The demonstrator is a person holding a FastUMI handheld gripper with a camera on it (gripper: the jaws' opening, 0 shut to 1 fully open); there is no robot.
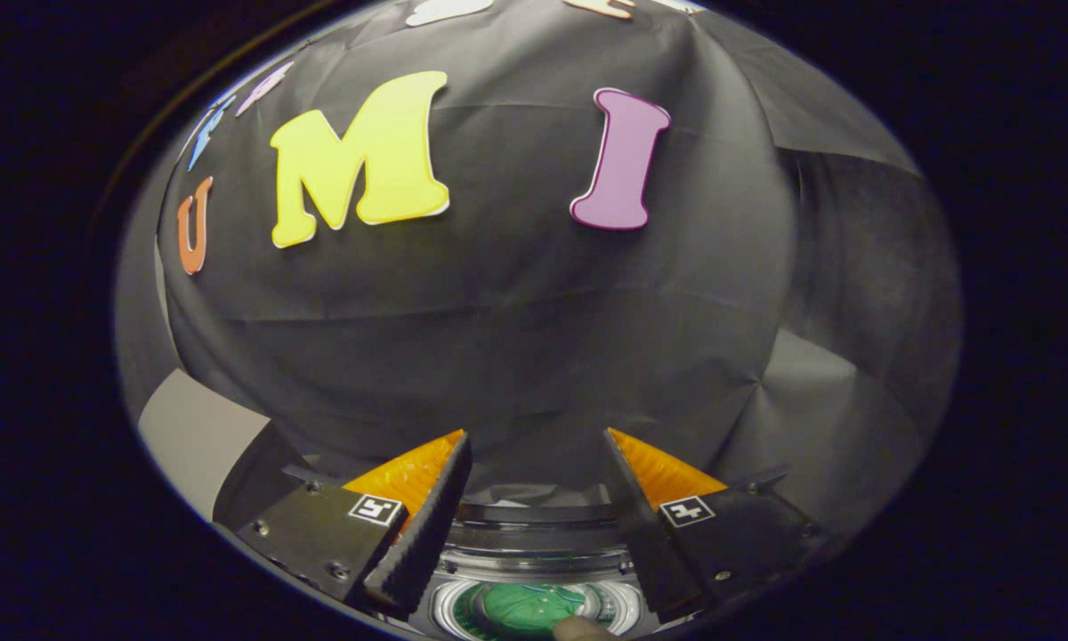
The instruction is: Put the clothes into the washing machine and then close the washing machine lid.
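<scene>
Hand-held gripper: fingers spread wide, holding nothing. Washing machine: below and between the fingers, round chrome-ringed opening, lid raised behind. Clothes: green garment, crumpled inside the drum.

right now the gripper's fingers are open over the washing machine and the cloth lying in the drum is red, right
Not quite: the cloth in the washing machine drum is green, not red, as the gripper view shows. The rest stands: the gripper has its fingers open, holding nothing, with the washing machine's opening below and between them.
</scene>
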